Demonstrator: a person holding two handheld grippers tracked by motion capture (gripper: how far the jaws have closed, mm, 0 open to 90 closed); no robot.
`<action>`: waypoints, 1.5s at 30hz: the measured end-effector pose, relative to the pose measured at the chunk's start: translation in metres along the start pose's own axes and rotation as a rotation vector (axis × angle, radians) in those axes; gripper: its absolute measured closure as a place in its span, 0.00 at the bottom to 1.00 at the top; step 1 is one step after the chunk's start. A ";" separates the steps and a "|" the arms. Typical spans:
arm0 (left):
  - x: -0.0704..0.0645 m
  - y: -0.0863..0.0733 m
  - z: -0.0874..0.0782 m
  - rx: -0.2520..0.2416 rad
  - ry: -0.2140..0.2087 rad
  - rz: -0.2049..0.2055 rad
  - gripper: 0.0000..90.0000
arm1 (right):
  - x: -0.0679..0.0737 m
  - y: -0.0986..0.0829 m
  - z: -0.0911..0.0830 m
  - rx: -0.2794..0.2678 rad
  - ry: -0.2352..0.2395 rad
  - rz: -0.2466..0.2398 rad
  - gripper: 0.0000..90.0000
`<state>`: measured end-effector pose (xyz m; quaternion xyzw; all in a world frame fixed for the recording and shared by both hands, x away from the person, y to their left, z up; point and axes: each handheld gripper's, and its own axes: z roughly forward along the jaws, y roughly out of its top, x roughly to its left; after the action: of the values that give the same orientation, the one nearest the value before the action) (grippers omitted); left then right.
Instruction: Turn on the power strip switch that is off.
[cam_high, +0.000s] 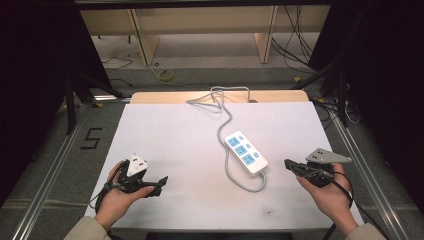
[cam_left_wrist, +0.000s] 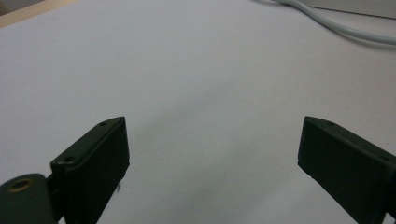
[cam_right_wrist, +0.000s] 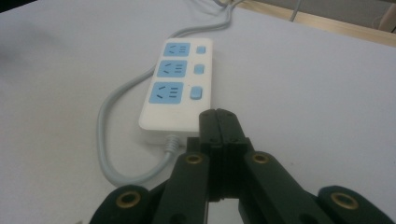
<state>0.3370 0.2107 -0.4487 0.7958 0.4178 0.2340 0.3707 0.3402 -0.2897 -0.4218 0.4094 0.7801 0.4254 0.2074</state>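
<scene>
In the high view, a white power strip with three blue sockets lies just right of the desk centre, its grey cord running off toward 12 o'clock. The left gripper sits at 8 o'clock, the right gripper at 4 o'clock.

In the left gripper view, the jaws stand wide apart over bare white desk.

In the right gripper view, the jaws are pressed together, empty, the strip just beyond them at 11 o'clock, with three blue switches beside its sockets.

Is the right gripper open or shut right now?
Shut. In its own view the right gripper has both black jaws pressed together with nothing between them, just short of the power strip.
</scene>
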 end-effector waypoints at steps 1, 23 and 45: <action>0.000 0.000 0.000 -0.001 -0.001 0.001 0.10 | 0.000 0.001 0.000 0.003 0.003 0.000 1.00; 0.000 0.000 0.000 0.000 0.000 0.005 0.11 | 0.000 0.014 0.013 0.019 0.022 0.011 1.00; 0.000 0.000 0.000 0.004 0.005 0.007 0.12 | 0.000 0.026 0.025 0.044 0.033 0.010 1.00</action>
<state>0.3370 0.2106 -0.4492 0.7973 0.4163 0.2367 0.3674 0.3689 -0.2701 -0.4138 0.4109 0.7903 0.4159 0.1833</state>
